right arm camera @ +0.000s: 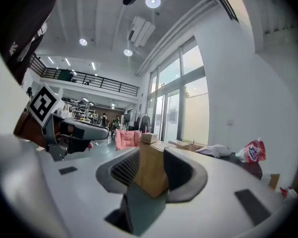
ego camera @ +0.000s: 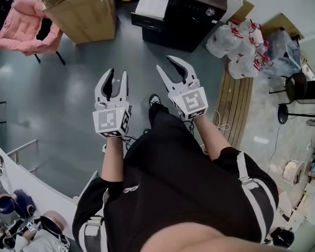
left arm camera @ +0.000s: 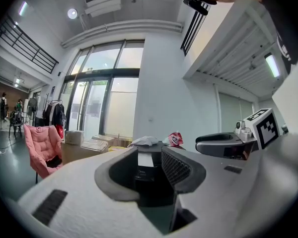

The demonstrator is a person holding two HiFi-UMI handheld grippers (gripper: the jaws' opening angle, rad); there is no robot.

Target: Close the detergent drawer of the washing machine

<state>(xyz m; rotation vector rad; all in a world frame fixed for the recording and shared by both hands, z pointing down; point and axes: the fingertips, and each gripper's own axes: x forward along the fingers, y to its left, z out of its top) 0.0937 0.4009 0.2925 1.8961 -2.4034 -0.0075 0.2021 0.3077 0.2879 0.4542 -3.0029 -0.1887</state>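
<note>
— Far to the left of the black machine [ego camera: 184, 14]?
— Pink chair [ego camera: 21, 25], well apart from it. Then a big cardboard box [ego camera: 84, 9], near the machine's left side.

— And on this side of the machine?
— Left gripper [ego camera: 118, 73], held level and aimed toward the machine, well apart from it. Fingers [left arm camera: 181, 170] apart, with nothing gripped. Through the gap, only the distant machine.

— The machine itself?
— Standing at the far end of the grey floor [ego camera: 68, 104], with a white panel [ego camera: 152, 4] at its top left corner. Cannot tell whether that panel is the detergent drawer, nor whether pulled out or pushed in.

— Next over?
— Right gripper [ego camera: 164, 62], also well short of the machine and below its left half in the head view, angled a little leftward. Fingers [right arm camera: 186, 175] parted too, clamped on nothing. Far off through the gap, the cardboard box.

— Right of the machine?
— Heap of plastic bags [ego camera: 241, 43] near its right side. Wooden boards [ego camera: 236, 101] on the floor, farther from the machine than the bags. Black stool [ego camera: 291, 112] farther right again, well apart from the machine.
</note>
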